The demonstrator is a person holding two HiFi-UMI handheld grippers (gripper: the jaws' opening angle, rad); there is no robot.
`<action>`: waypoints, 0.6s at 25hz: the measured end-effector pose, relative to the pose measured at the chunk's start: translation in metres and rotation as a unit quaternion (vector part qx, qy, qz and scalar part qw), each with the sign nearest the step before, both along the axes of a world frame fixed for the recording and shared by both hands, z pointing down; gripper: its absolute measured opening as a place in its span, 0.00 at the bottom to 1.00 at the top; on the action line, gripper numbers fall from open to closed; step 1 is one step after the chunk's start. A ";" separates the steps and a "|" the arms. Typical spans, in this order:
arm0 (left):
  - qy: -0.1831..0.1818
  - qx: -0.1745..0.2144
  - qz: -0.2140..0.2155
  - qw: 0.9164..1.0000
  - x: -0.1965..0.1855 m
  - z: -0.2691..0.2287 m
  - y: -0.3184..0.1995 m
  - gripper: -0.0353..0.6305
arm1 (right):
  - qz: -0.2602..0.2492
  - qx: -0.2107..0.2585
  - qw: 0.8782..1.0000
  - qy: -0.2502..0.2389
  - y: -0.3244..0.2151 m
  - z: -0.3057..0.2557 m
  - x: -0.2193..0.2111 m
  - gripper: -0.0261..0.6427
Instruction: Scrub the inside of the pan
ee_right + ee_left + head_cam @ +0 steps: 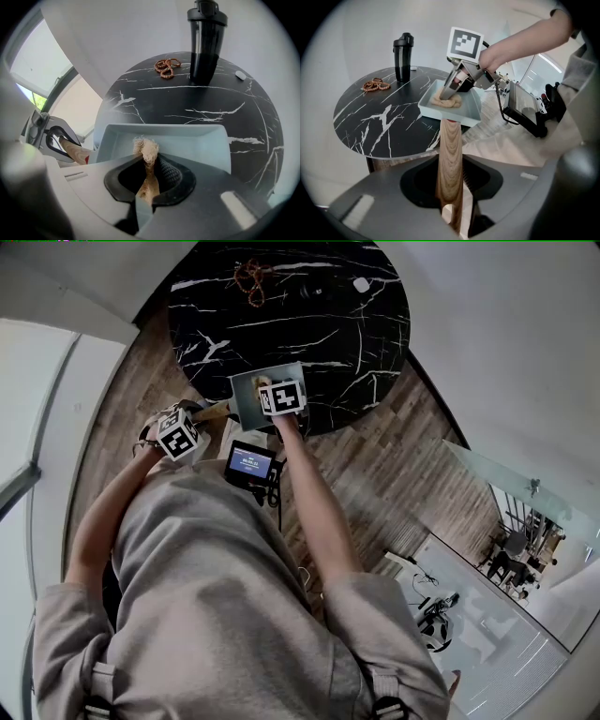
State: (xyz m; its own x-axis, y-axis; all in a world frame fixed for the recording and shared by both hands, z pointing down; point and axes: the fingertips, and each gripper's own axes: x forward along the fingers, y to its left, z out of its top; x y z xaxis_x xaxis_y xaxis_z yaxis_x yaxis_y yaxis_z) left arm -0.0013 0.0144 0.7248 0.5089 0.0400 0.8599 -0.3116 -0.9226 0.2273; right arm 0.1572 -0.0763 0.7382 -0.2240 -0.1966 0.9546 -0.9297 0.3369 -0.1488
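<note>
A light-blue square pan [471, 111] sits at the near edge of the round black marble table [379, 117]. Its wooden handle [450, 154] sticks out over the edge, and my left gripper [450, 192] is shut on it. My right gripper [147, 180] is shut on a tan fibrous scrubber [146, 150], whose tip rests inside the pan [192, 140] near its left side. The left gripper view shows the right gripper [449, 93] reaching down into the pan, with the scrubber [445, 101] on the pan floor. In the head view, both grippers meet at the pan [244, 390].
A black shaker bottle [206, 42] stands at the table's far side beside a brown bead bracelet [166, 66] and a small white object [240, 75]. A lit screen device [249, 463] hangs at the person's waist. Wooden floor lies around the table.
</note>
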 end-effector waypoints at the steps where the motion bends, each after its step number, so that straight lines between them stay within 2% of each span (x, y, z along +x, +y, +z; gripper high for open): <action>1: 0.000 0.000 0.000 1.000 0.000 0.000 0.000 0.24 | -0.005 -0.002 1.000 -0.002 0.001 0.000 -0.003 0.10; 10: 0.000 0.002 -0.002 1.000 0.000 0.000 0.000 0.24 | -0.035 -0.024 0.999 -0.026 0.010 0.002 -0.032 0.11; 15: -0.002 0.004 -0.002 1.000 0.000 0.001 0.000 0.24 | -0.012 -0.052 0.996 -0.069 0.016 0.006 -0.046 0.11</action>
